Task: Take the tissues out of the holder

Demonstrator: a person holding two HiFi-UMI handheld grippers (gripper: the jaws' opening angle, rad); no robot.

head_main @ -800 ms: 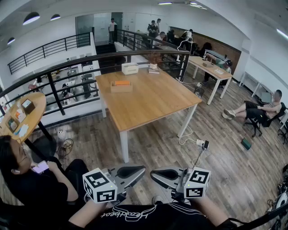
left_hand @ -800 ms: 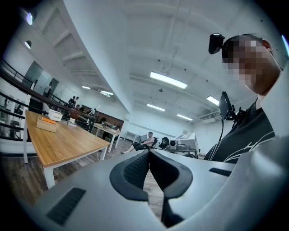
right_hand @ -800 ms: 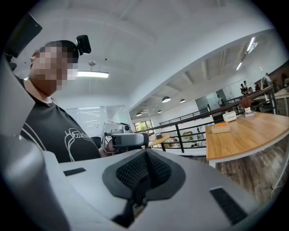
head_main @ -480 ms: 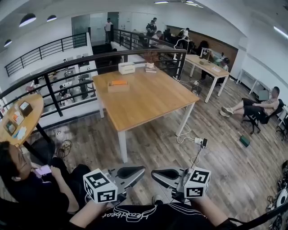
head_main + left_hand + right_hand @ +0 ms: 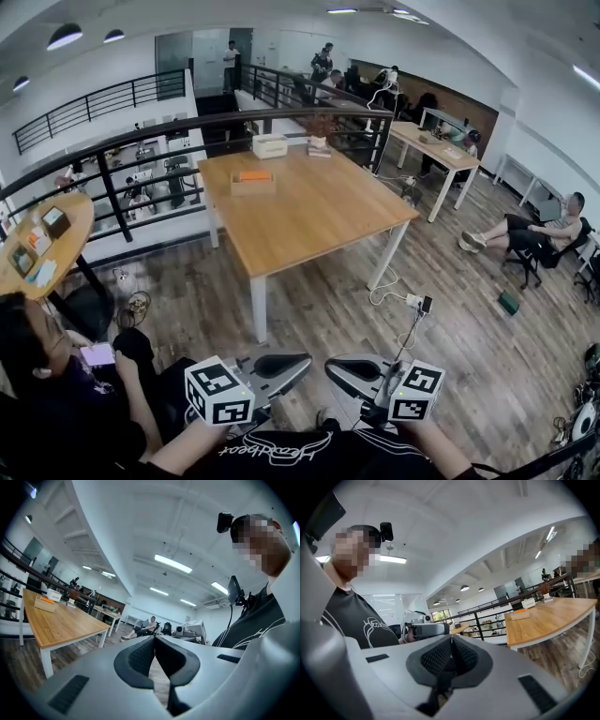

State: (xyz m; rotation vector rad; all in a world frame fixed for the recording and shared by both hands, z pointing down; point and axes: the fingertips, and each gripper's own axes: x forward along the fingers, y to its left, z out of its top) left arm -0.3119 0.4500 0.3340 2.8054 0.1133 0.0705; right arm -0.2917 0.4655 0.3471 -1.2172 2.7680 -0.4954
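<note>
Holding level near the body, left gripper [image 5: 282, 366] and right gripper [image 5: 351, 367] are both shut, with nothing between the jaws. Risks: arriving closed would shove the holder [image 5: 253, 181] rather than pinch a tissue, and a one-gripper pull may drag the light box along. The floor cable [image 5: 386, 286] by the table [image 5: 319, 211] could snag a foot. The holder sits on the table's far left, well apart from both grippers. Its tissues are too small to make out.
</note>
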